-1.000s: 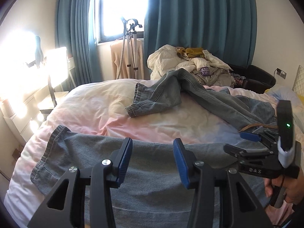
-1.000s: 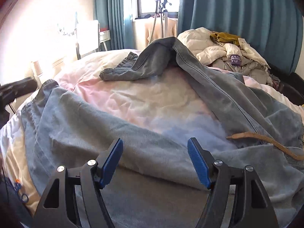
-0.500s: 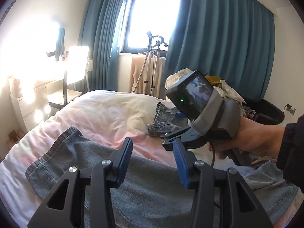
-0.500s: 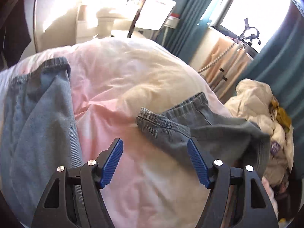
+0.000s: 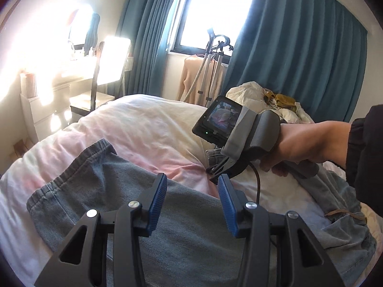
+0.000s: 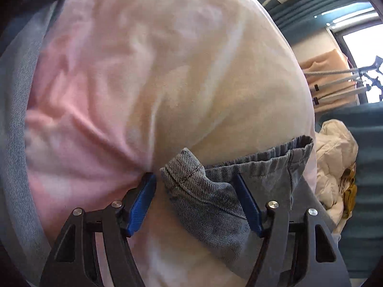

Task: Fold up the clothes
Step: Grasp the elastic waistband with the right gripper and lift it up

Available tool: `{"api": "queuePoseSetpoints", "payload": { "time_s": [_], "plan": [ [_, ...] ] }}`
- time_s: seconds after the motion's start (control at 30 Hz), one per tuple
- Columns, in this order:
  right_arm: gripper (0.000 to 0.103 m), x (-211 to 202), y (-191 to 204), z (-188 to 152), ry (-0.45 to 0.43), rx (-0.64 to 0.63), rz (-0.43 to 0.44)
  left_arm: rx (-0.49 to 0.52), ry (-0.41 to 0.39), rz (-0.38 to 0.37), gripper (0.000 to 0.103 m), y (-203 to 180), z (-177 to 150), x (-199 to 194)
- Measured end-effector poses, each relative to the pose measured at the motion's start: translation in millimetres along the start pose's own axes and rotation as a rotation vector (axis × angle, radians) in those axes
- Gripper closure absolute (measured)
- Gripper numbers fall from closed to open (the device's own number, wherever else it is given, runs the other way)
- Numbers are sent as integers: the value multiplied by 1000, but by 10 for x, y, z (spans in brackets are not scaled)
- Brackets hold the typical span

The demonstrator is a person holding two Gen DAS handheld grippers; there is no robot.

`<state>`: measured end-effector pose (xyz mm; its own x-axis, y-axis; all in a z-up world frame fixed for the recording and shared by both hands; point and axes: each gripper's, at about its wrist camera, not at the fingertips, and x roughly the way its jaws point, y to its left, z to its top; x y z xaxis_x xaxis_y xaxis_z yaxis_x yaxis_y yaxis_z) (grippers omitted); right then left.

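A pair of blue-grey jeans lies spread on the bed. One leg (image 5: 100, 186) lies under my left gripper (image 5: 191, 198), which is open and empty just above the denim. The far leg's hem (image 6: 203, 181) sits between the open jaws of my right gripper (image 6: 194, 186), whose blue pads (image 6: 141, 203) press into the duvet on either side of the hem corner. In the left wrist view the right gripper (image 5: 215, 174) reaches down onto the bed at the middle, held by a hand.
The bed has a pink and cream duvet (image 5: 148, 129). A heap of clothes (image 5: 275, 100) lies at the far side. A garment steamer stand (image 5: 210, 71), teal curtains (image 5: 299, 55) and a chair (image 5: 95, 91) by a dresser stand beyond the bed.
My right gripper has swung across the bed and come down around the far leg's hem. My left gripper has stayed open over the near leg.
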<state>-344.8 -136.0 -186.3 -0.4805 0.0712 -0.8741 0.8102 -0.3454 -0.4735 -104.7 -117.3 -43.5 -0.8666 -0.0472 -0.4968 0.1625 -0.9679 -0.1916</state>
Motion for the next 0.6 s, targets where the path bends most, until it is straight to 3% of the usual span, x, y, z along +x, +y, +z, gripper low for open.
{"api": "queuePoseSetpoints", "payload": {
  "time_s": [0.1,0.17,0.27,0.47,0.6],
  "plan": [
    [46,-23,-13,-120,45,9,-60,18,-19,1,58,-45,-3,-51],
    [69,-31,-26,-207,86,14,-81,13,-26,-6,58,-30,10,-72],
    [86,-114,-62,-252,109,59,-114,-30,-20,-15,58,57,37,-87],
    [91,-828,-278,45,-66,200,-120,-122,-49,45,58,303,87,-157],
    [92,-1511,-500,551,-232,312,-135,-199,-54,81,58,460,116,-136]
  ]
}}
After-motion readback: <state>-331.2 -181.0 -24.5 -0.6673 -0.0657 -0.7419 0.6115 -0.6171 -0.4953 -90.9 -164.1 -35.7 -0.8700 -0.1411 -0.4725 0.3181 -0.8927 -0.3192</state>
